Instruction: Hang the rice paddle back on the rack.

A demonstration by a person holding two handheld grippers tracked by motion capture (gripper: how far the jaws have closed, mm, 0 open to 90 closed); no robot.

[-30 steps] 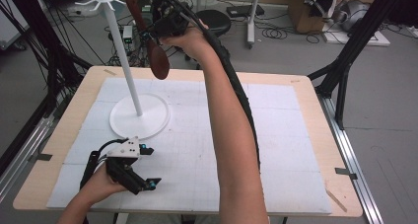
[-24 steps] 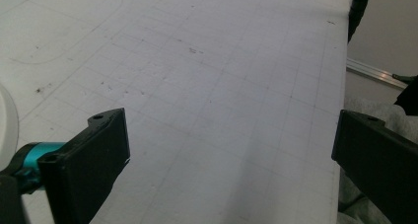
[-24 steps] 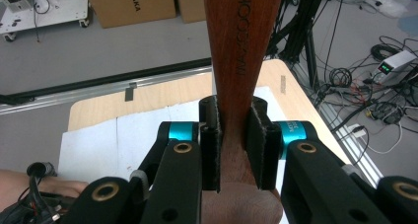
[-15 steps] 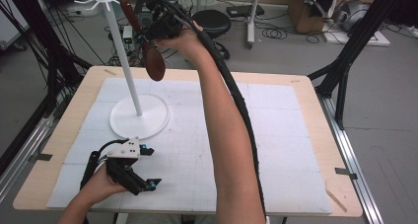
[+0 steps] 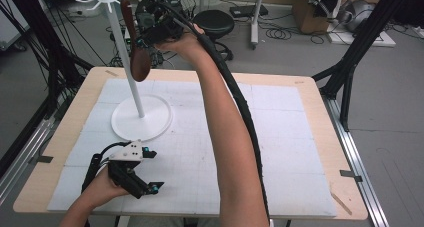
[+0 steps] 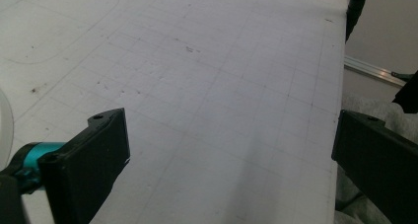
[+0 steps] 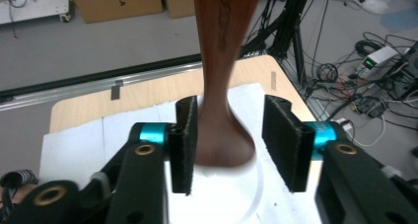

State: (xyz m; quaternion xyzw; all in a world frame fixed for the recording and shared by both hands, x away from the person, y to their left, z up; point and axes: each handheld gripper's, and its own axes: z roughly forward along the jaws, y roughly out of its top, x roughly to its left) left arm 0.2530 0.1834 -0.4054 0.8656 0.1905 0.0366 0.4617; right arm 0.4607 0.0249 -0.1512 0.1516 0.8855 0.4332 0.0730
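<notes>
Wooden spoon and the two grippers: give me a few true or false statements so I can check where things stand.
1. The wooden spoon hangs bowl-down beside the white stand's pole. True.
2. The right gripper is clamped tight on the spoon. False: its jaws stand apart, with a gap beside the spoon.
3. The left gripper holds a cup. False: it is open and empty, low over the white mat.
4. The stand's round base sits on the mat. True.

A lab: floor cables (image 5: 287,34), cardboard boxes (image 7: 116,2), black rig frames (image 5: 367,39).
</notes>
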